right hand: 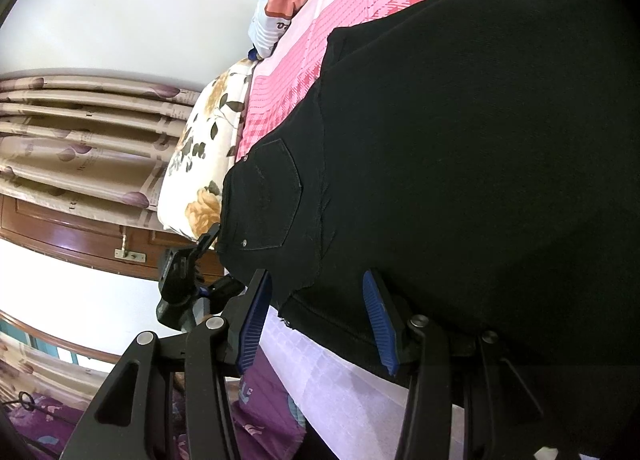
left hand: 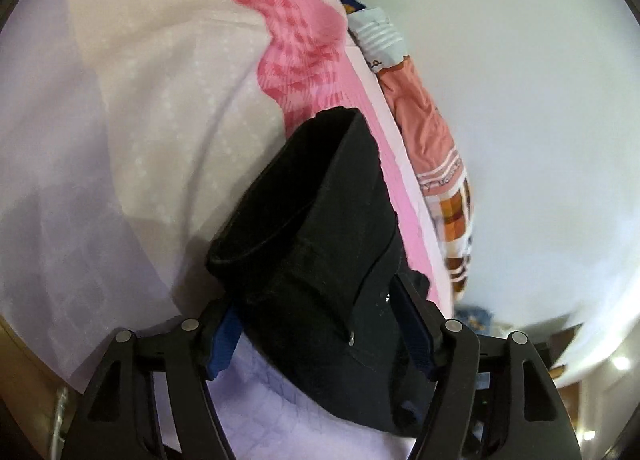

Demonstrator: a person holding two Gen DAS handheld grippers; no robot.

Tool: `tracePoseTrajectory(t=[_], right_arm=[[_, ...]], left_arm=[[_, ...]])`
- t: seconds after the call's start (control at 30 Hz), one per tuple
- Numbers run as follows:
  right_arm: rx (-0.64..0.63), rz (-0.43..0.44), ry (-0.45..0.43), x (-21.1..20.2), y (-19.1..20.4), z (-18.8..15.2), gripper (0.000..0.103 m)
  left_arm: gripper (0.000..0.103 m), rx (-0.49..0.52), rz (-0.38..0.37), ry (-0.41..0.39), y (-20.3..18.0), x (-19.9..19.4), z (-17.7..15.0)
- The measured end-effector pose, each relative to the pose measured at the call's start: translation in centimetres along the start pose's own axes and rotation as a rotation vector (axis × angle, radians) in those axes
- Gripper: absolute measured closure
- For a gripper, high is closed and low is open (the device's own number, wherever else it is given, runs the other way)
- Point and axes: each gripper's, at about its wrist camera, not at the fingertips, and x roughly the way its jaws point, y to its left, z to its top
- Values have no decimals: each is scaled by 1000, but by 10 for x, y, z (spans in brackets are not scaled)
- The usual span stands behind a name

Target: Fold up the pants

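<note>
Bright, even light; left view blurred; fisheye warp at edges.

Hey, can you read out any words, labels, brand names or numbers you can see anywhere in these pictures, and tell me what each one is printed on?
No text here can be read for certain.
Striped white cloth by the wall: dark lettering, upside down and partly hidden, unreadable.
Orange checked cloth: a line of small print along a white band, blurred.
Purple fabric below the bed: pale blue characters, cut off, unreadable.
Curtain: faint script, too small.
Black pants: no label visible.
</note>
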Motion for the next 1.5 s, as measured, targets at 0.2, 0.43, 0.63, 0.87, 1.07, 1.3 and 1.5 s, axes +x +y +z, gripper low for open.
tracePoseTrajectory(t=[0.2,0.43,0.63,0.87,1.07,1.3,1.5], right_arm=[[2,1,-1,0,0,0,59],[2,1,-2,0,0,0,59],[9,5,-5,2,-1,1,59],[34,27,-14,2,-5,2,59],[59,71,-23,-2,-7,3,52],[84,80,-51,-10,-7,6,39],[119,96,-90,-23,-11,9,37]], left_arm=[[33,-56,-43,27,5,6,6],[69,-85,38,105,10,4,13],[75,228,134,33,-57,-9,6],[75,344,158,-9,-91,-11,0],[75,388,192,-20,-105,-11,-3],[75,491,218,-48,-134,-11,-15],[75,572,238,-69,-156,-8,-27]])
